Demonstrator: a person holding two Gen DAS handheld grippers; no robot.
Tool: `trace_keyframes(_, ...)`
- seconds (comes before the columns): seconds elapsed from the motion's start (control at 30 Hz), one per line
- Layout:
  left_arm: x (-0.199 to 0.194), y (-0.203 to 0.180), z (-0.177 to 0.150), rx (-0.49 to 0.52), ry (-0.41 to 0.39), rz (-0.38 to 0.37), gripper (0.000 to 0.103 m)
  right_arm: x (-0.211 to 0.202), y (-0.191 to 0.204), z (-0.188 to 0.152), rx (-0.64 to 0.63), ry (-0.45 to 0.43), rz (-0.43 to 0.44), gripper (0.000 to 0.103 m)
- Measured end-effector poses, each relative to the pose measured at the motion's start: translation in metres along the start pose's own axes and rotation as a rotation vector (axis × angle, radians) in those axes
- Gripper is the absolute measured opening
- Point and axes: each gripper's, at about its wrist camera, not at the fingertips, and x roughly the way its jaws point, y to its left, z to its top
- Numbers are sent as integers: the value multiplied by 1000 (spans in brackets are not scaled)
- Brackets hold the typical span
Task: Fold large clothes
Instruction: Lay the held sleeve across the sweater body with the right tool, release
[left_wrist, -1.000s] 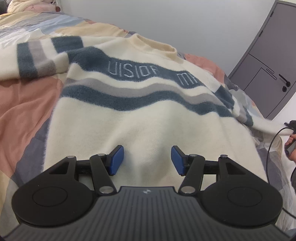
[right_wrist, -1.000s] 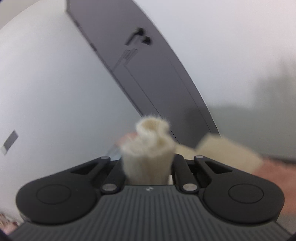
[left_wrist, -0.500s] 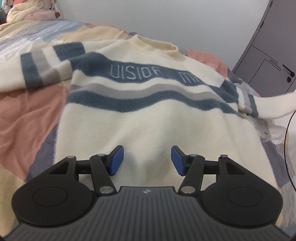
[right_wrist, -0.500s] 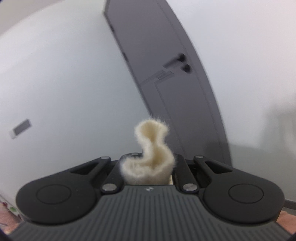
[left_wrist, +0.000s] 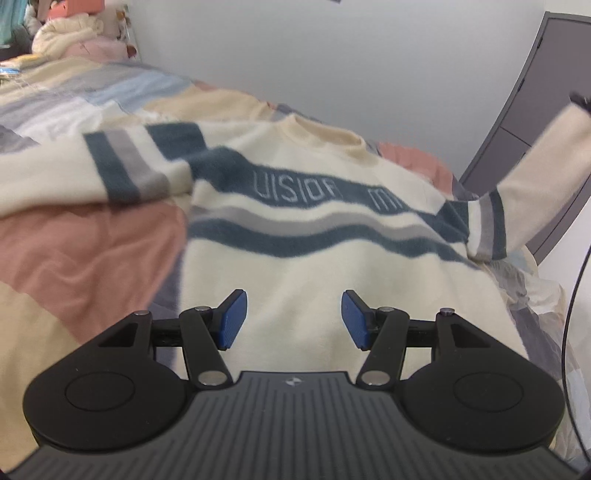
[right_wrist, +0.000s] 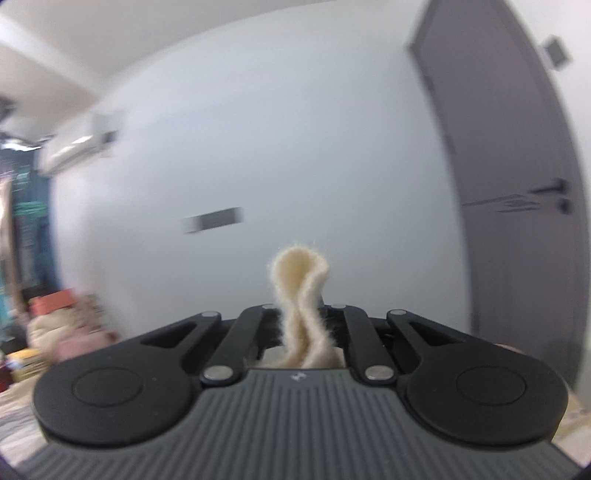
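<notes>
A cream sweater (left_wrist: 332, 266) with blue and grey wavy bands lies face up on the bed, collar at the far end. My left gripper (left_wrist: 291, 317) hovers open over its lower front, blue pads apart, nothing between them. The sweater's right sleeve (left_wrist: 532, 170) is lifted off the bed and stretched up to the right edge of the left wrist view. In the right wrist view my right gripper (right_wrist: 303, 314) is shut on the sleeve's cream cuff (right_wrist: 301, 291), which curls up out of the jaws. The other sleeve (left_wrist: 92, 173) lies flat to the left.
A patchwork bedspread (left_wrist: 74, 258) in pink, beige and grey covers the bed. A grey door (right_wrist: 517, 184) stands at the right, a white wall behind. Piled clothes or bedding (left_wrist: 70, 40) sit at the bed's far left. A black cable (left_wrist: 569, 332) hangs at the right edge.
The right gripper has swung up and to the left, carrying the cuff; the right sleeve has risen off the bed into the air. The left gripper has lifted slightly and stays open.
</notes>
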Motion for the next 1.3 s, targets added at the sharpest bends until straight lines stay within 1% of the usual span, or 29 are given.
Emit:
trace_keyframes(0.07,-11,5,2,-11,-24,4,63,-13,36,2,2,9,78,9)
trace_keyframes(0.13,-22,12,5,-40,-48,-7,63,-25,69,2,-12,23,150,9)
trace_keyframes(0.23,-35,19,7,-56,-76,-3,63,-34,102,-3,-52,49,250,9)
trace_keyframes(0.3,-44,26,8,-71,-96,5,63,-46,129,-16,-91,74,304,9)
trace_keyframes(0.4,-53,37,11,-122,-117,-4,63,-52,154,-42,-147,126,394,9)
trace_keyframes(0.5,-58,50,16,-172,-135,-22,63,-70,195,-73,-192,194,468,10)
trace_keyframes(0.6,-62,64,16,-237,-145,-40,63,-79,218,-104,-225,277,539,11)
trace_keyframes(0.7,-66,71,16,-272,-149,-43,63,-92,237,-147,-259,379,577,11)
trace_keyframes(0.77,-66,74,16,-289,-153,-49,63,-93,245,-176,-255,447,582,12)
trace_keyframes(0.87,-66,77,17,-297,-153,-51,63,-102,249,-220,-260,542,563,12)
trace_keyframes(0.93,-65,77,16,-300,-146,-59,63,-105,251,-242,-249,590,561,12)
trace_keyframes(1.0,-62,78,15,-310,-136,-76,63,-104,254,-257,-245,644,552,13)
trace_keyframes(1.1,-60,79,15,-313,-126,-87,63,-105,259,-266,-234,690,550,21)
trace_keyframes(1.13,-60,79,16,-311,-127,-86,63,-105,259,-262,-230,696,559,28)
trace_keyframes(1.17,-60,79,16,-310,-128,-86,63,-106,258,-259,-230,703,577,40)
trace_keyframes(1.2,-60,78,15,-310,-128,-87,63,-109,256,-254,-233,706,601,47)
trace_keyframes(1.23,-59,78,15,-310,-126,-89,63,-115,256,-254,-237,703,626,58)
trace_keyframes(1.27,-59,77,15,-310,-124,-92,63,-118,253,-249,-238,703,648,62)
trace_keyframes(1.3,-59,76,15,-305,-121,-98,63,-121,249,-244,-236,714,658,63)
